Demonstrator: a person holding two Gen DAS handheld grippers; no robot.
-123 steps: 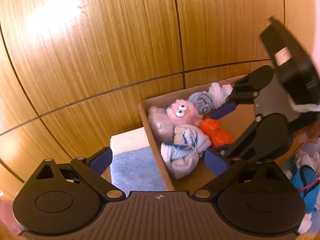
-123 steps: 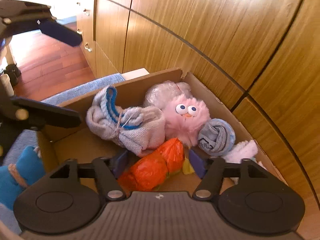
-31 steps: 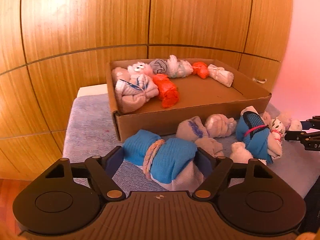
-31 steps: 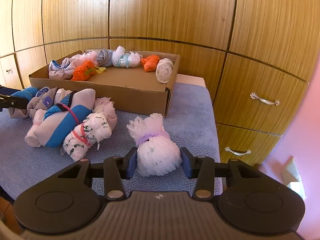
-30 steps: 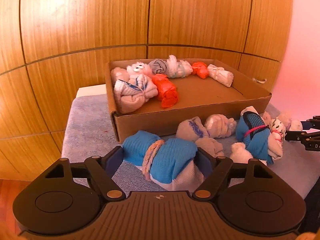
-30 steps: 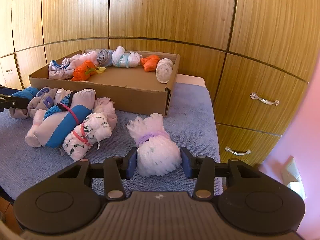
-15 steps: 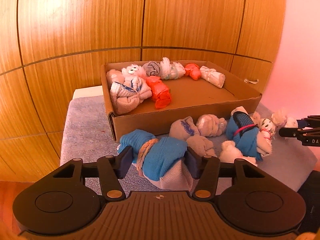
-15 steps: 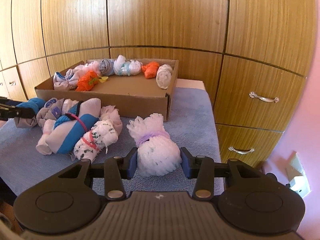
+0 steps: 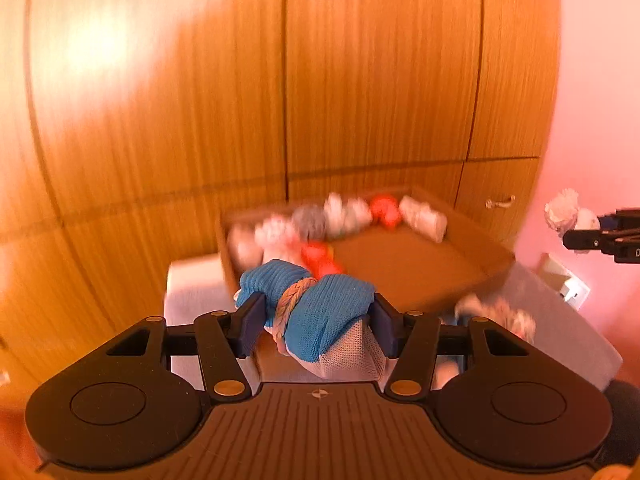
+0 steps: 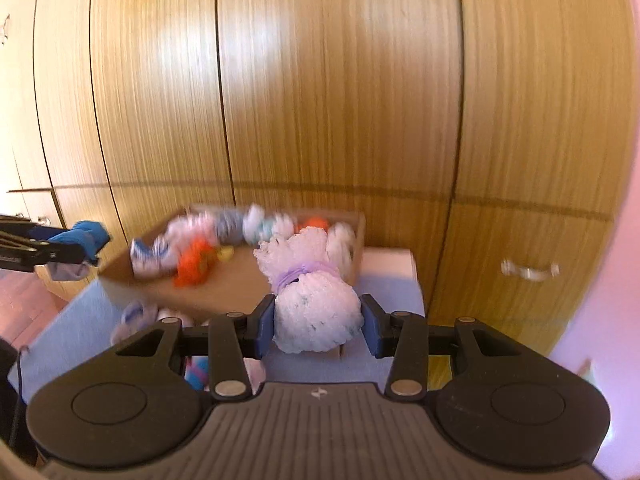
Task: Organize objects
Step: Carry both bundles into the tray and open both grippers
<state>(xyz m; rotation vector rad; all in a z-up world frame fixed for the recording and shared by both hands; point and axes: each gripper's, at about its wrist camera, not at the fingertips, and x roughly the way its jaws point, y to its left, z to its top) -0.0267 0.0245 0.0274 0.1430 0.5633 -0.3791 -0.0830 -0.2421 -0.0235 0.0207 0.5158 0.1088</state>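
Note:
My left gripper (image 9: 316,326) is shut on a blue sock bundle (image 9: 320,312) tied with a braided band, lifted clear of the blue cloth. The right gripper (image 10: 318,324) is shut on a fluffy white sock bundle (image 10: 316,312) with a purple band, also in the air. Behind both lies an open cardboard box (image 9: 404,264) with several rolled socks along its far and left walls, among them orange ones (image 9: 384,212). In the left wrist view the right gripper (image 9: 576,236) shows at the far right with its white bundle (image 9: 564,212). The left gripper (image 10: 60,256) shows at the left edge of the right wrist view.
The box (image 10: 240,288) sits on a blue cloth-covered surface (image 10: 384,292) against a wooden wardrobe wall (image 10: 320,80). Several more sock bundles (image 9: 496,316) lie on the cloth in front of the box. Drawer handles (image 10: 528,270) are on the right. Background is motion-blurred.
The left jaws closed onto the blue bundle. Both grippers then rose with their bundles off the cloth; the box and the loose socks now sit lower in both views.

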